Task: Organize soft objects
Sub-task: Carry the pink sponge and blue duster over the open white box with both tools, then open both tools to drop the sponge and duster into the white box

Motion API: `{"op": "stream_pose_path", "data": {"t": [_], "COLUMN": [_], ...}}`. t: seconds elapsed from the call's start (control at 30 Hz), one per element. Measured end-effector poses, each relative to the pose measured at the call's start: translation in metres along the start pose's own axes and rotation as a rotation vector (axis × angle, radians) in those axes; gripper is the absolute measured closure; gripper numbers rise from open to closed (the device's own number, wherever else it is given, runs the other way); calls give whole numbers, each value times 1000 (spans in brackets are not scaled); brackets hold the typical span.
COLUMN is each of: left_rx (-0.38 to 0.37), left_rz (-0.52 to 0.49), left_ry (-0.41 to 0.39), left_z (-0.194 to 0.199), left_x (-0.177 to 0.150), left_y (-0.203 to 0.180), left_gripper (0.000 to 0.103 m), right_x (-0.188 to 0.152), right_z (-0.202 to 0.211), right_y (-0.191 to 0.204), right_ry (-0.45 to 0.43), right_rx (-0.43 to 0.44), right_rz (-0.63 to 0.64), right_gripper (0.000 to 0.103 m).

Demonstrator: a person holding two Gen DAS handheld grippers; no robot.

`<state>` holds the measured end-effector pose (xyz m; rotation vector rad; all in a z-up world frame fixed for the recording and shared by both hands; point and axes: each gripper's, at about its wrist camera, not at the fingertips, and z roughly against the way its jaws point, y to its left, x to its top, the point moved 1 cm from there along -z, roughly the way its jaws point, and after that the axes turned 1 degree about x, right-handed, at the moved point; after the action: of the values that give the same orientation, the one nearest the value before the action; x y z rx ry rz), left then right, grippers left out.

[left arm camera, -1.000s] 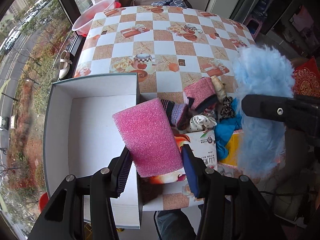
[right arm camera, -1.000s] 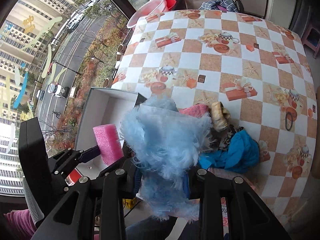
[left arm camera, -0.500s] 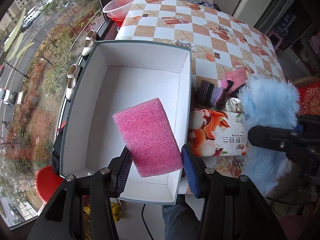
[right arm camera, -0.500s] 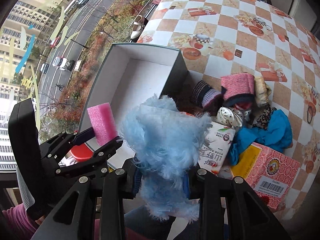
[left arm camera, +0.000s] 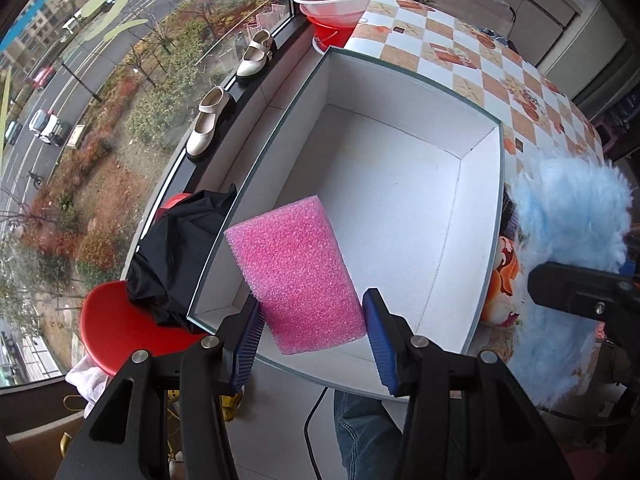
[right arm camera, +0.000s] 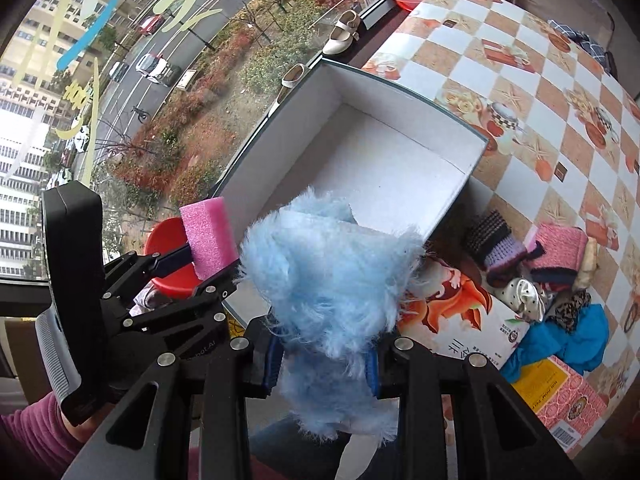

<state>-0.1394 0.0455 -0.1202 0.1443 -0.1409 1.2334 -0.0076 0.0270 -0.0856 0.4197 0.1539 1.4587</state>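
Observation:
My left gripper [left arm camera: 312,344] is shut on a pink foam sponge [left arm camera: 296,272] and holds it above the near end of an open white box [left arm camera: 400,184]; the sponge also shows in the right wrist view [right arm camera: 208,236]. My right gripper [right arm camera: 324,364] is shut on a fluffy light-blue soft piece [right arm camera: 332,276], held just right of the box's [right arm camera: 384,172] near corner; the fluffy piece shows in the left wrist view [left arm camera: 568,232]. The box interior holds nothing visible.
A pile of socks and cloths [right arm camera: 536,276] with a blue cloth [right arm camera: 568,340] lies right of the box. Printed packets [right arm camera: 472,312] and a pink carton [right arm camera: 560,396] lie near the table edge. A red stool [left arm camera: 120,328] with black cloth stands by the window.
Both grippers have swung left toward the window. The box now fills the left wrist view, with the sponge over its near end. Both holds are unchanged.

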Motion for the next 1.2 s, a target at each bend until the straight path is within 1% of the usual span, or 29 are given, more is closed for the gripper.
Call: {"op": "stream_pose_path", "data": {"t": [0.13, 0.33, 0.6, 0.73, 1.2], "left_rx": [6, 13, 22, 22, 26], "left_rz": [16, 26, 22, 16, -7], "left_ry": [8, 18, 28, 29, 45], "left_z": [-4, -11, -20, -24, -31], "left_x": [-2, 1, 6, 8, 4], "left_y": [4, 6, 9, 9, 9], "left_gripper": [50, 50, 50, 50, 50], "right_x": [9, 16, 18, 20, 24], "right_z": [-8, -17, -23, -26, -34], "right_y": [13, 19, 21, 20, 21], "right_ry": [4, 10, 22, 14, 10], "right_rx": [3, -4, -10, -10, 10], "right_rz": [31, 48, 32, 18, -6], "right_gripper": [69, 69, 69, 69, 69]}}
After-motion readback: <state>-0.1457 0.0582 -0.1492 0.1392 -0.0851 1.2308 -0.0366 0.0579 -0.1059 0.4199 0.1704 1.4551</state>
